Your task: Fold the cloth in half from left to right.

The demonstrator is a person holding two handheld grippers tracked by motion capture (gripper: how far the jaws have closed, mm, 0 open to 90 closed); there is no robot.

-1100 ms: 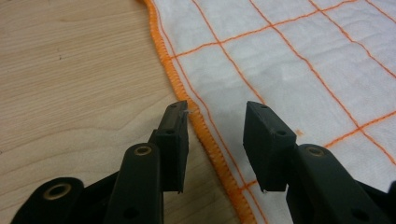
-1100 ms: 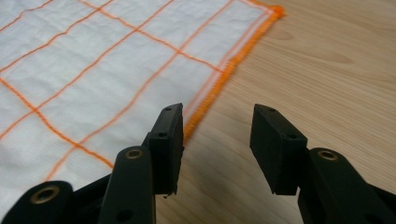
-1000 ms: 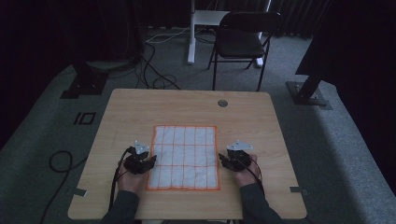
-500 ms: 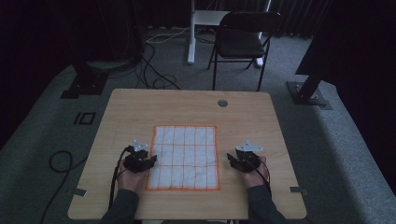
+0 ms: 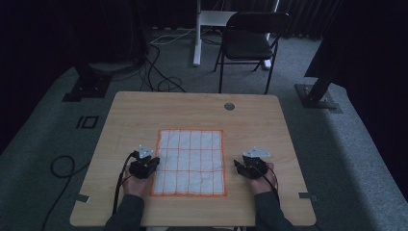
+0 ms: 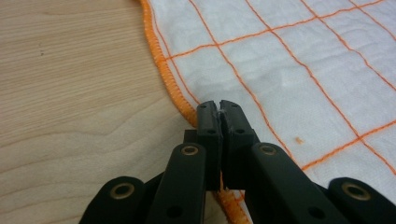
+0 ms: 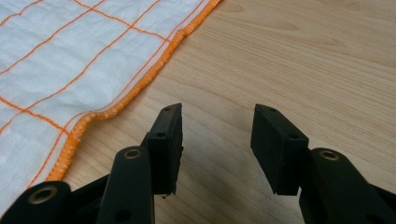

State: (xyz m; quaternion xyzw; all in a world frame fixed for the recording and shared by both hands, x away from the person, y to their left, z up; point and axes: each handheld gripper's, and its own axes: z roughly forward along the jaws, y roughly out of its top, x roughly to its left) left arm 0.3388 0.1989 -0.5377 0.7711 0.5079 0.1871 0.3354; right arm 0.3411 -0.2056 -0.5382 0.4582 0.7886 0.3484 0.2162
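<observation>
A white cloth with an orange grid and orange hem lies flat on the wooden table. My left gripper sits at the cloth's left edge. In the left gripper view its jaws have just been closing and now stand together, so the left gripper is pinching the hem of the cloth. My right gripper rests on bare wood just right of the cloth's right edge. The right gripper is open with nothing between its fingers, and the cloth lies to its left.
A small round grommet sits near the table's far edge. Behind the table stands a dark folding chair. Cables lie on the floor at the left. Bare wood surrounds the cloth on every side.
The right gripper has shifted a little to the right, off the cloth's edge onto bare wood. The left hand has stayed at the left hem.
</observation>
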